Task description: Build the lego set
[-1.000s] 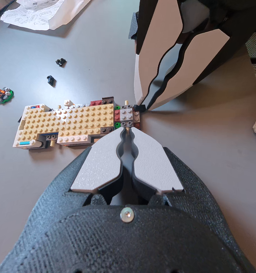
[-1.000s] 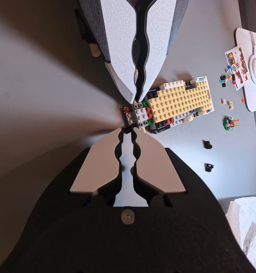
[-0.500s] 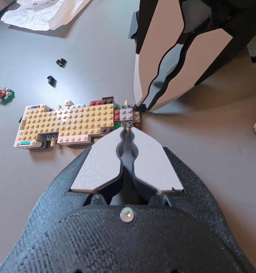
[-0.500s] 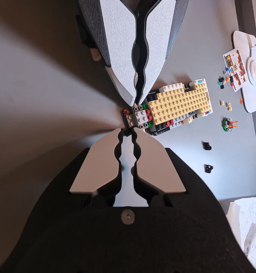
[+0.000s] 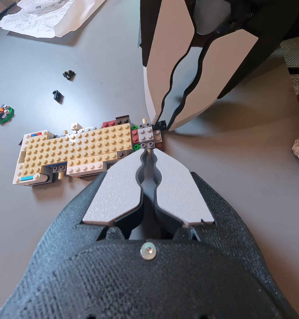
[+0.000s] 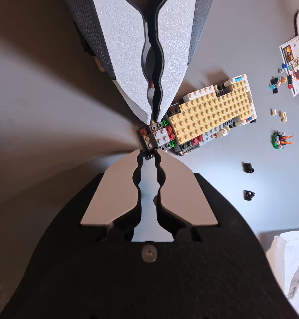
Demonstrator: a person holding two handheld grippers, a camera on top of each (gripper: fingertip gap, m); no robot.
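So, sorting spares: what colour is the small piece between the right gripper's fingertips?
Black, clearest in the right wrist view.

Tan studded brick model [image 5: 86,148] on plain grey table [image 5: 214,172]

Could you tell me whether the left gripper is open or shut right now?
Shut: the left gripper has its fingers pinched on a tan peg sticking out from the side of the brick model.

Black ribbed tongs [image 5: 149,151] with pale wavy-edged fingers [image 5: 121,186] (one silver screw [image 5: 148,250]).
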